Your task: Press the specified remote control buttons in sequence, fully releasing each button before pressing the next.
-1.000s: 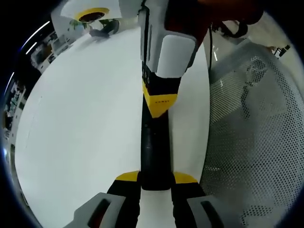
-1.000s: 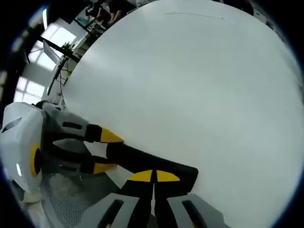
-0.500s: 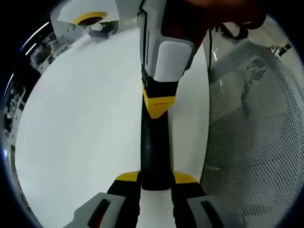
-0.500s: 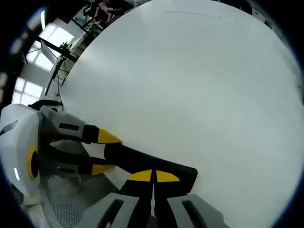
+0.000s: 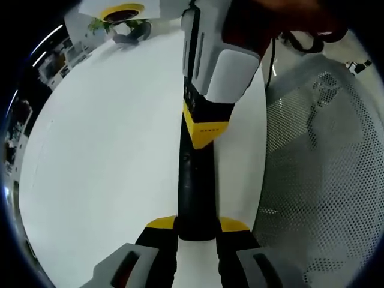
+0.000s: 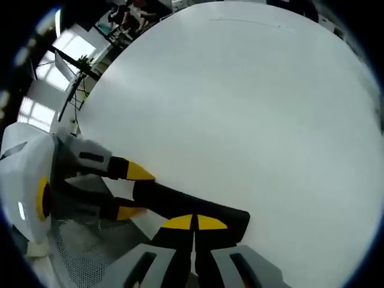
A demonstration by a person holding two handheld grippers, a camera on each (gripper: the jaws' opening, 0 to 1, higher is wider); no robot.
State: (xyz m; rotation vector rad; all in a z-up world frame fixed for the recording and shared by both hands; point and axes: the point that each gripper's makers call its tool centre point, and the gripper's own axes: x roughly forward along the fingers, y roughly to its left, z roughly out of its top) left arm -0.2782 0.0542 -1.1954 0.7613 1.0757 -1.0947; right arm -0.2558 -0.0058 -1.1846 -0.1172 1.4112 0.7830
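Note:
A long black remote control (image 5: 195,186) lies lengthwise over the white table (image 5: 102,138). My left gripper (image 5: 197,225) is shut on its near end, one yellow tip on each side. My right gripper (image 5: 206,129) comes down from above, its yellow tips together and resting on the remote's top face about midway along. In the right gripper view, the right gripper (image 6: 193,222) is shut with its tips on the remote (image 6: 174,201). The left gripper (image 6: 129,192) clamps the remote's far end from the left. The buttons under the tips are hidden.
A white perforated mesh basket (image 5: 324,168) stands close on the right of the remote, also seen as mesh (image 6: 84,252) below the left gripper. A yellow round object and a plant (image 5: 120,18) sit beyond the table's far edge. Open white table (image 6: 252,108) spreads ahead.
The right gripper's body has shifted slightly to the right in the left gripper view; its tips stay on the remote. The left gripper's hold is unchanged.

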